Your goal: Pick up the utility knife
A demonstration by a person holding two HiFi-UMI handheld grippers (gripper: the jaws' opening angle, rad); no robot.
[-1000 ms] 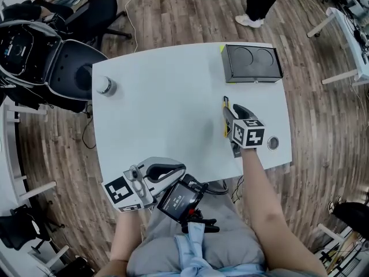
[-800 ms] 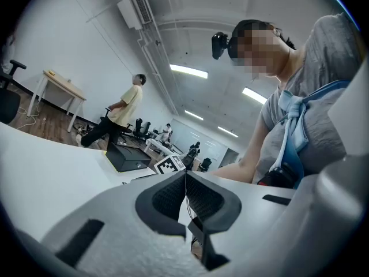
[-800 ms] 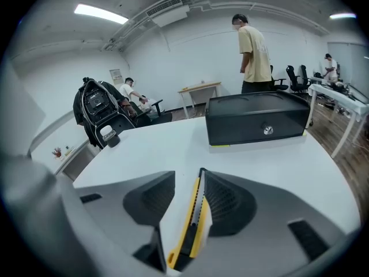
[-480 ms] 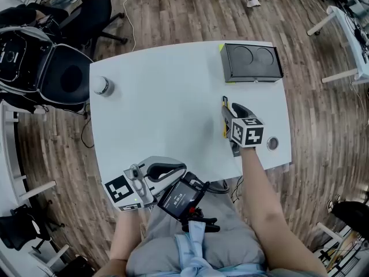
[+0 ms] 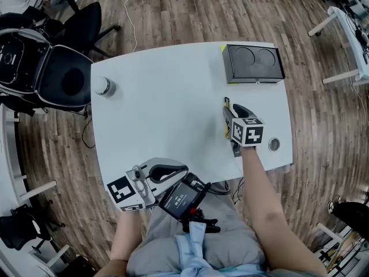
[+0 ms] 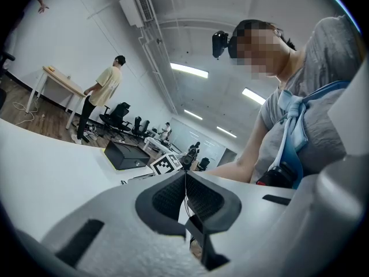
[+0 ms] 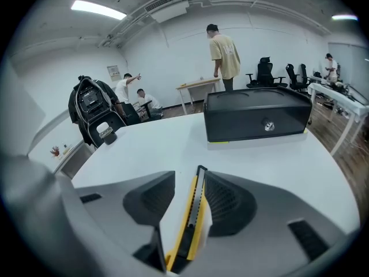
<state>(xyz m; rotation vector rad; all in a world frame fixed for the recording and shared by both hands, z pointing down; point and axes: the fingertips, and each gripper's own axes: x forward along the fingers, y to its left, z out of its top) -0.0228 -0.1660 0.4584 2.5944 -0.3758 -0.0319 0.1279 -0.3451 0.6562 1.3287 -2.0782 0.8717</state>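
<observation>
A: Table [image 5: 167, 108], white. Black box [image 5: 253, 63] at its far right edge; no label legible on it.

B: Right gripper [image 7: 187, 180]?

A: Just on the person's side of the box, pointed at it. Jaws released, apart. The utility knife [image 7: 193, 218], yellow and black, sits between them against the right pad, with a gap to the left pad.

B: Left gripper [image 6: 185, 175]?

A: Well apart from the box, near the person's lap. Pads pressed together, nothing between.

B: Writing?

A: Square markers on the cubes. Small screen [image 5: 180, 198] there, print unreadable.
</observation>
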